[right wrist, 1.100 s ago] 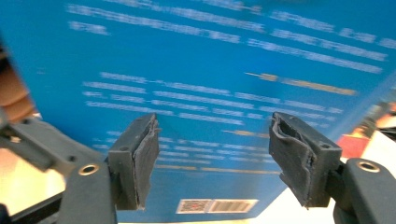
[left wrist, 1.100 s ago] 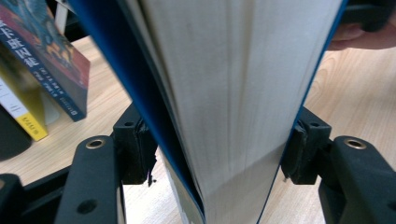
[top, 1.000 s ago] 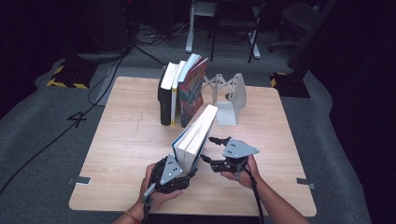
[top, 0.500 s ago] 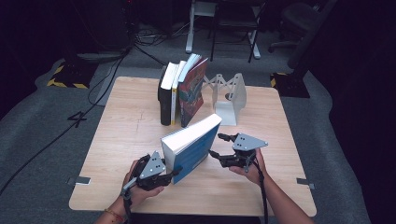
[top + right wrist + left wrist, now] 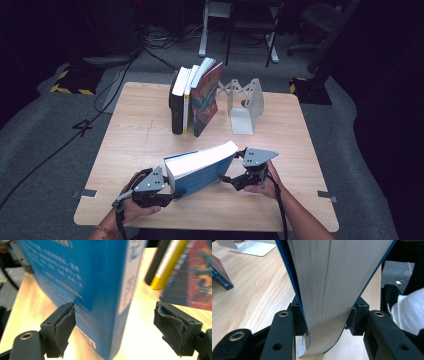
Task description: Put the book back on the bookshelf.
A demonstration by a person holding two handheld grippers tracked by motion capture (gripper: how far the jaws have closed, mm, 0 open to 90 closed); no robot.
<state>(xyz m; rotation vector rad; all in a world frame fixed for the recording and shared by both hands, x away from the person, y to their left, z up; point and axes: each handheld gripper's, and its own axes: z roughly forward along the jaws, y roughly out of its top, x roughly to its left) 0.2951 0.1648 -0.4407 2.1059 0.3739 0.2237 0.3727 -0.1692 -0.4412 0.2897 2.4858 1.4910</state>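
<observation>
Blue book [image 5: 202,167] sits at the table's [image 5: 140,125] six o'clock edge, tilted, one end low. Left gripper [image 5: 167,192] is clamped on its page block, both pads pressing the covers. Right gripper [image 5: 230,180] stands apart at the spine end; its jaws have just been opening, the book's corner between them but untouched. Recommended: keep the left clamp firm, re-grip squarely with the right, then carry the book toward the row of books [image 5: 195,97] at twelve o'clock, beside the white bookend [image 5: 245,105].

A book [image 5: 202,167] lies between both hand-held grippers, before standing books [image 5: 195,97].
</observation>
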